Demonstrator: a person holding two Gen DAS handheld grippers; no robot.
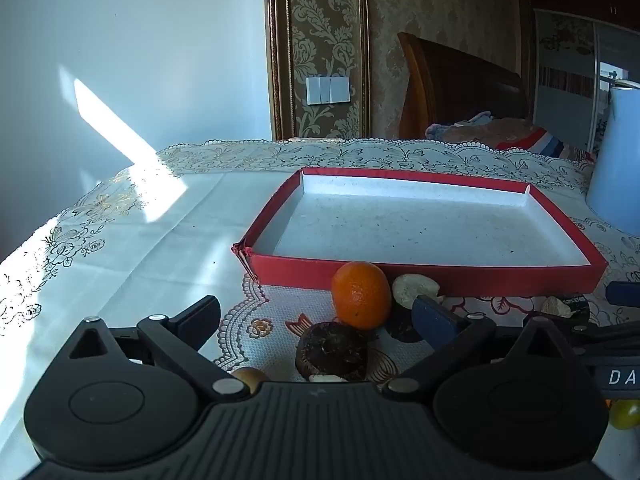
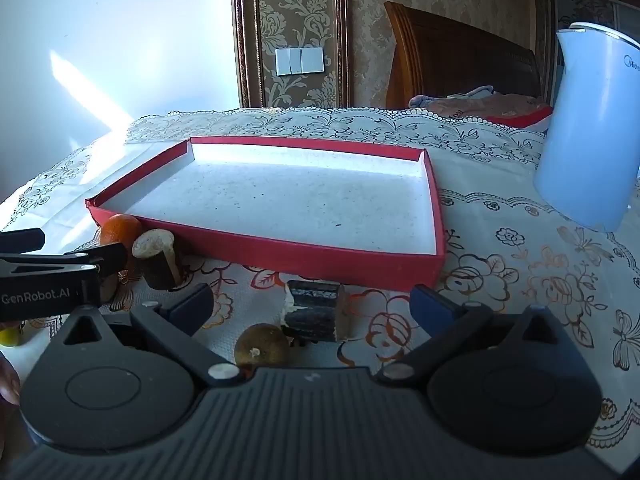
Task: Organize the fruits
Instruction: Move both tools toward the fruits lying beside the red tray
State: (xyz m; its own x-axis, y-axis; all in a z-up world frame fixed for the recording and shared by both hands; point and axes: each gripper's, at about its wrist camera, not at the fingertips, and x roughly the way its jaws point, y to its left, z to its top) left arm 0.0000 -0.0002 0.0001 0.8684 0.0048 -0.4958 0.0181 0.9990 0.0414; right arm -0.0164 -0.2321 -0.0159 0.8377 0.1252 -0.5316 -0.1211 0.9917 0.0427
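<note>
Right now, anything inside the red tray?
No fruit is inside the red tray: both wrist views show only its bare, speckled white floor. The orange sits outside, against the near wall. A narrow strip of floor just behind that near wall is hidden from view.

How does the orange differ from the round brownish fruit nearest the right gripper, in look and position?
The orange is bright orange; the brownish fruit is dull olive-brown. The orange sits right at the red tray's near wall by its left corner; the brownish fruit lies nearer the camera, apart from the tray, beside a dark cut log piece. The brownish fruit lies before the open right gripper; the orange is off to its left. Both are roundish, rest on the tablecloth and are outside the tray.
</note>
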